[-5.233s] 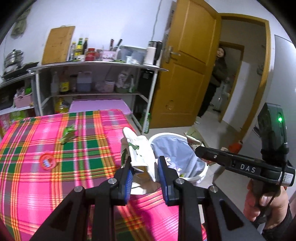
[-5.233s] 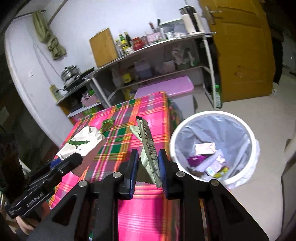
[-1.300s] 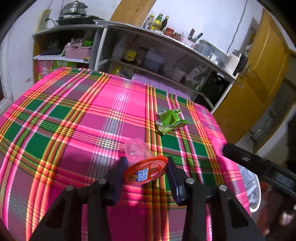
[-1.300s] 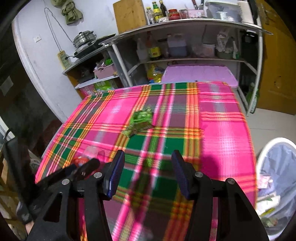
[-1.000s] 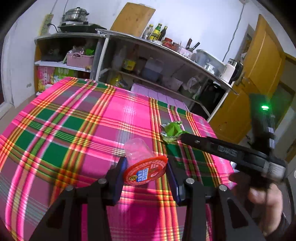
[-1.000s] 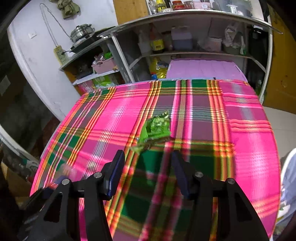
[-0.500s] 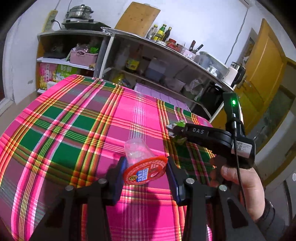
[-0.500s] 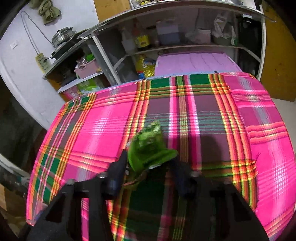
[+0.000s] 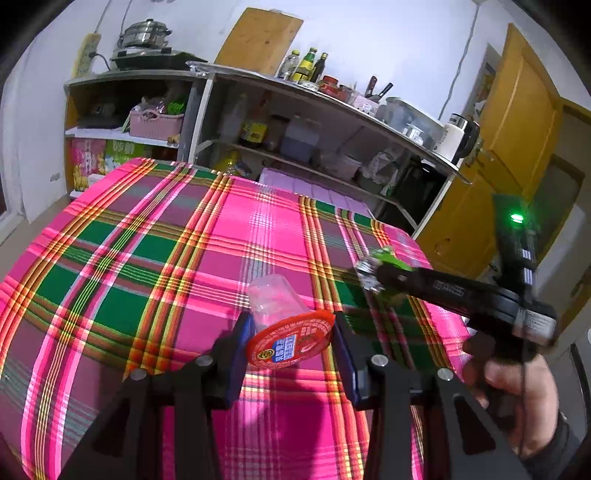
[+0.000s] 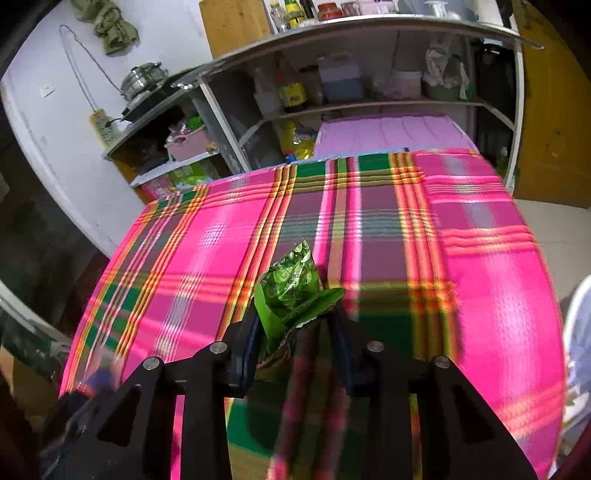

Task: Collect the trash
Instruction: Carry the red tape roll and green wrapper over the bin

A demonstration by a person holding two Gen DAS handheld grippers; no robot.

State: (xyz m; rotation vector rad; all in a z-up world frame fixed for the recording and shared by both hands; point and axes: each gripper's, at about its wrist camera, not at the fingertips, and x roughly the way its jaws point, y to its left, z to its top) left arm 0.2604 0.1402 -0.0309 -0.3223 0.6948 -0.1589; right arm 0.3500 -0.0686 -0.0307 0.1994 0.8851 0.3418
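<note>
Trash is held in both tools at this moment. A clear plastic cup with a red printed lid sits between the pads of the left hand-held gripper, lid toward the camera and clear body pointing away over the counter, which is covered in a pink, green and orange plaid cloth; the jaws stand partly closed and press on the lid's rim from both sides. A crumpled green wrapper is in the right hand-held gripper, whose jaws have just been closing and now pinch the wrapper's lower folds, so its bunched top sticks up above the fingertips. In the left wrist view the right hand-held gripper reaches in from the right with the green wrapper at its tip, over the far right part of the cloth, and a hand grips its handle, where a small green light shows. Whether the wrapper touches the cloth I cannot tell. A white bin shows at the right edge of the right wrist view, beside the counter. Behind the counter stand metal shelves with bottles, jars and boxes, a steel pot on top at the left, and a yellow door at the right.
</note>
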